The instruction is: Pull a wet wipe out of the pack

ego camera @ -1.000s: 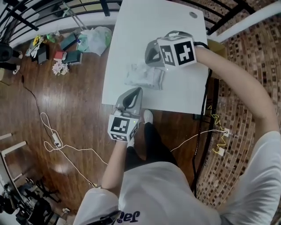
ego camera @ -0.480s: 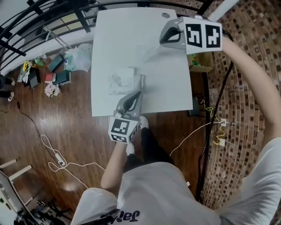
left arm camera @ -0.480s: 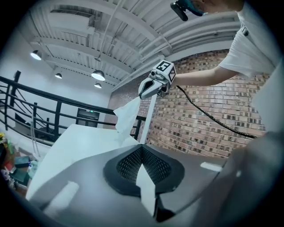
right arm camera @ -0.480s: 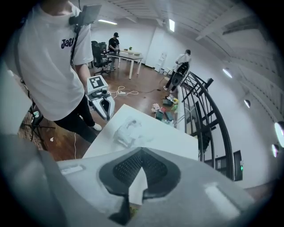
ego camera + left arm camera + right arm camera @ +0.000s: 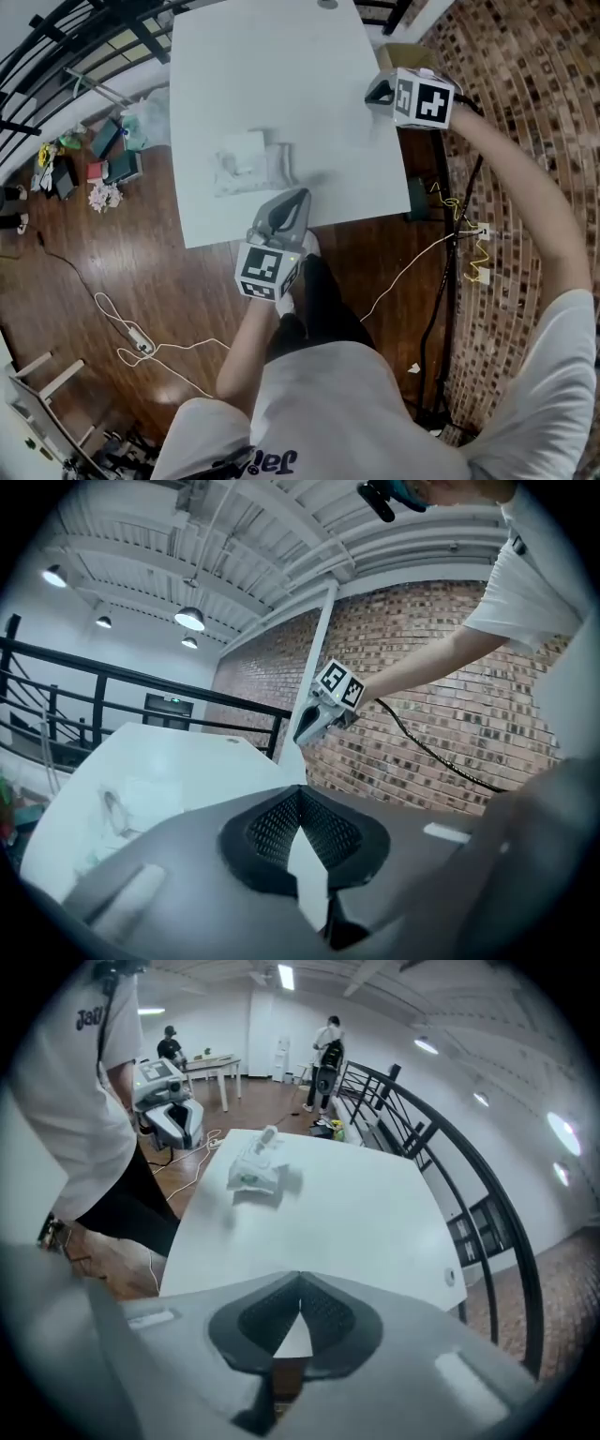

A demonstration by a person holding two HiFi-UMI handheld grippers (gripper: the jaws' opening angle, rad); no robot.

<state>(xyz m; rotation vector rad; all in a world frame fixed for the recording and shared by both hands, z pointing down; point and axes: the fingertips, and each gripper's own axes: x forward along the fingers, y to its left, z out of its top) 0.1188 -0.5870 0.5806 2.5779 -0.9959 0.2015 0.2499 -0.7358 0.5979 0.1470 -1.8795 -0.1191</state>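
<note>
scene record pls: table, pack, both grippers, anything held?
surface: white table
pack: wet wipe pack, lying on the table, touched by neither gripper
left gripper: jaws together, empty, over the table's near edge, beside the pack
right gripper: jaws together, nothing seen between them, at the table's right edge, well apart from the pack

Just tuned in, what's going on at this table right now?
A person holds a gripper in each hand over a white table. The wet wipe pack lies on the table and neither gripper touches it. The left gripper is at the table's near edge, close to the pack, with its jaws shut on nothing. The right gripper is off at the table's right edge, also shut, with no wipe visible in it.
</note>
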